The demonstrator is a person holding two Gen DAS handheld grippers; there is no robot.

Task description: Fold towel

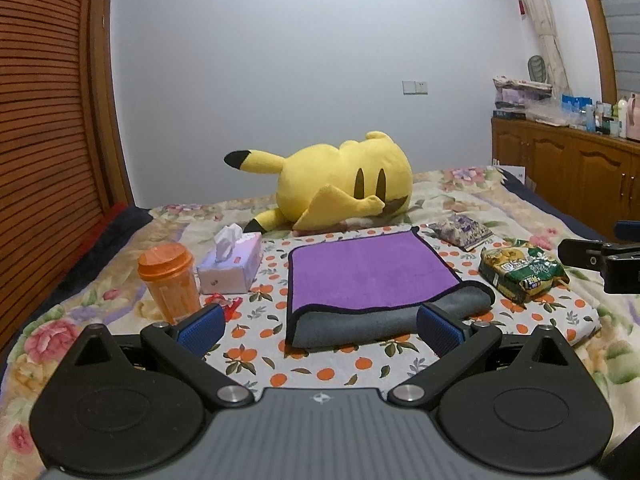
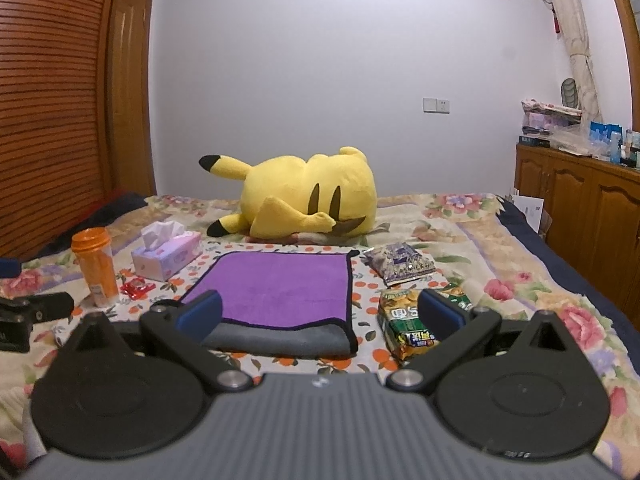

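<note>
- the towel point(image 1: 370, 270) lies folded on an orange-print cloth point(image 1: 256, 356) spread over the bed point(image 1: 500, 196); its purple side faces up, and a grey layer shows along the near edge, under the black trim.
- in the right view the towel point(image 2: 276, 290) sits ahead and a little left of centre, with the grey fold nearest the camera.
- left gripper point(image 1: 320, 326): jaws wide, nothing between them. it hangs above the cloth just short of the towel's near edge; the right blue pad point(image 1: 438, 330) overlaps the grey corner in the picture, but i cannot tell whether it touches.
- right gripper point(image 2: 320, 316): jaws wide, holding nothing. its left pad point(image 2: 200, 314) sits in front of the towel's near left corner, its right pad point(image 2: 440, 314) in front of a green packet point(image 2: 408, 320).
- each gripper shows at the edge of the other's view: the right one as a black clamp at the far right point(image 1: 600, 260), the left one at the far left point(image 2: 24, 316). they are well apart.
- left of the towel stand an orange cup point(image 1: 170, 280) and a tissue box point(image 1: 232, 266), with a red wrapper point(image 1: 226, 304) near them.
- right of the towel lie the green packet point(image 1: 522, 272) and, further back, a purple packet point(image 1: 460, 232).
- a yellow plush point(image 1: 340, 184) lies on its side behind the towel, near the wall.
- a wooden cabinet point(image 1: 568, 172) with clutter on top stands to the right of the bed.
</note>
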